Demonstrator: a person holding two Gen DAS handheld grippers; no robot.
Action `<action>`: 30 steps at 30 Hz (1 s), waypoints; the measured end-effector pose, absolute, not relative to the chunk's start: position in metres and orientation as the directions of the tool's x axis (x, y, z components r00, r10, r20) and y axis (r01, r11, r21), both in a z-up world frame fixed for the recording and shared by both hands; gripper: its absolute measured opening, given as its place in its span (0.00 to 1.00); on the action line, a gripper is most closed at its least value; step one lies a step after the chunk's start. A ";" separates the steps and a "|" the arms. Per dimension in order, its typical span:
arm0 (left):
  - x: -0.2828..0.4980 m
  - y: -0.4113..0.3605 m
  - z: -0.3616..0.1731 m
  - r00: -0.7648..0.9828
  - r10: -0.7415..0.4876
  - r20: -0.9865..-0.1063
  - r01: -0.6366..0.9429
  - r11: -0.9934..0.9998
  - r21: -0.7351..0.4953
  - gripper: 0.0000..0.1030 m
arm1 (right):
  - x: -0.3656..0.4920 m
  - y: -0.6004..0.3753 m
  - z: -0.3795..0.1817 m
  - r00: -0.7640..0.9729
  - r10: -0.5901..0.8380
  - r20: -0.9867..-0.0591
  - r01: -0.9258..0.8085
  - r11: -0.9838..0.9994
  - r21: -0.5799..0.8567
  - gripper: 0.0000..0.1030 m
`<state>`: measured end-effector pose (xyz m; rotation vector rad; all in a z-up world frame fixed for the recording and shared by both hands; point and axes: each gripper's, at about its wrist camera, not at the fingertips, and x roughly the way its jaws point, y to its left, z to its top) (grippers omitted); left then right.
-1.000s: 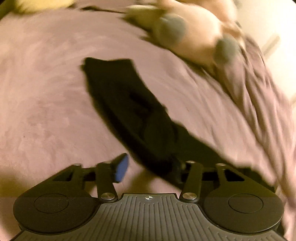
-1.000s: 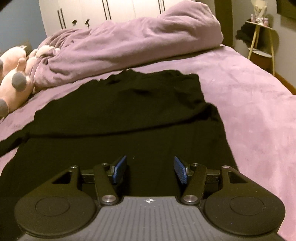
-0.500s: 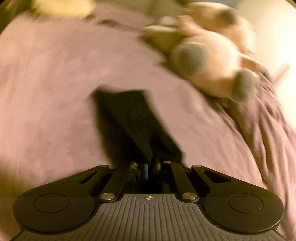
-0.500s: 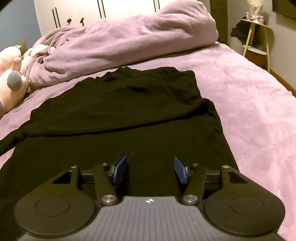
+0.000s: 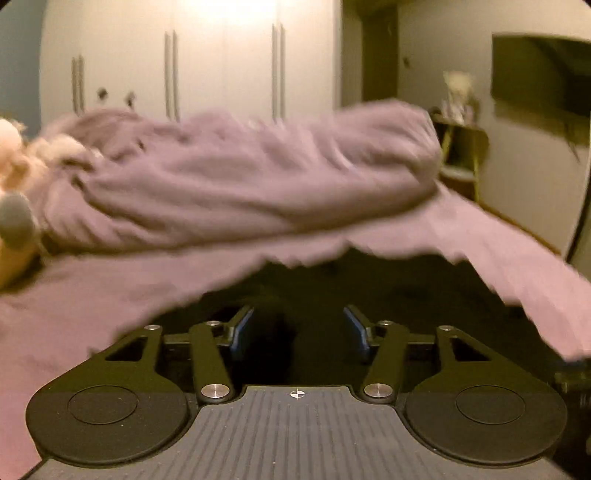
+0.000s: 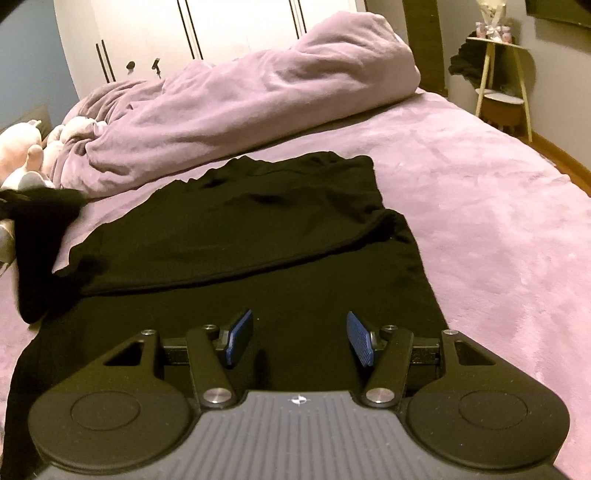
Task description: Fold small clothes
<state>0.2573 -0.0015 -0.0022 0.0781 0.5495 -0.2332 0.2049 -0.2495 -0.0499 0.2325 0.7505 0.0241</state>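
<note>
I see white wardrobe point(image 6: 229, 33) behind | blue-grey wall point(image 6: 26, 62) left | small side table point(image 6: 502, 70) right | wooden floor point(image 6: 565, 158) | dim warm light.

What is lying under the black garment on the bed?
Under the black garment lies the purple bedcover, visible around its edges. Whatever is directly beneath the cloth is covered.

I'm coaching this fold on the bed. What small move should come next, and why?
Probably lower the left gripper to the near hem of the black garment and pinch it. Its jaws, just opened, hold nothing, the right gripper hangs open over the hem, and both sleeves look folded in.
</note>
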 end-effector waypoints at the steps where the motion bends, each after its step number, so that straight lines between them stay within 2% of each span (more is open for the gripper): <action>1: 0.253 -0.004 -0.011 0.814 -0.196 -0.546 0.231 0.973 -0.005 0.56 | 0.204 -0.253 -0.049 0.734 0.108 -0.671 0.063 0.972 0.226 0.55; 4: 0.244 0.012 -0.025 0.798 -0.141 -0.587 0.141 0.989 -0.047 0.59 | 0.207 -0.258 -0.047 0.734 0.139 -0.665 0.052 0.964 0.259 0.55; 9: 0.228 0.058 -0.037 0.785 0.069 -0.616 -0.089 0.996 -0.001 0.62 | 0.233 -0.240 -0.048 0.715 0.236 -0.658 -0.026 0.950 0.313 0.55; 14: 0.233 0.103 -0.038 0.731 0.268 -0.627 -0.344 0.939 0.000 0.64 | 0.282 -0.191 -0.050 0.666 0.398 -0.631 -0.139 0.897 0.419 0.55; 20: 0.223 0.123 -0.046 0.696 0.289 -0.657 -0.398 0.917 -0.018 0.65 | 0.303 -0.090 -0.037 0.665 0.426 -0.614 -0.379 0.900 0.213 0.55; 23: 0.214 0.127 -0.053 0.688 0.281 -0.669 -0.398 0.917 -0.024 0.65 | 0.315 -0.062 -0.048 0.665 0.374 -0.646 -0.404 0.908 0.110 0.51; 24: 0.213 0.128 -0.054 0.686 0.278 -0.672 -0.400 0.916 -0.029 0.65 | 0.322 -0.058 -0.055 0.659 0.345 -0.668 -0.391 0.916 0.087 0.48; 25: 0.214 0.128 -0.057 0.683 0.276 -0.676 -0.402 0.915 -0.032 0.65 | 0.328 -0.057 -0.061 0.650 0.334 -0.683 -0.382 0.920 0.086 0.31; 26: 0.214 0.128 -0.060 0.679 0.272 -0.682 -0.400 0.916 -0.033 0.65 | 0.332 -0.059 -0.064 0.645 0.328 -0.691 -0.371 0.924 0.093 0.07; 28: 0.215 0.127 -0.062 0.674 0.274 -0.686 -0.400 0.916 -0.028 0.65 | 0.331 -0.071 -0.061 0.668 0.342 -0.661 -0.340 0.930 0.137 0.05; 30: 0.217 0.125 -0.063 0.670 0.282 -0.686 -0.400 0.916 -0.015 0.65 | 0.320 -0.092 -0.047 0.749 0.329 -0.575 -0.275 0.944 0.181 0.05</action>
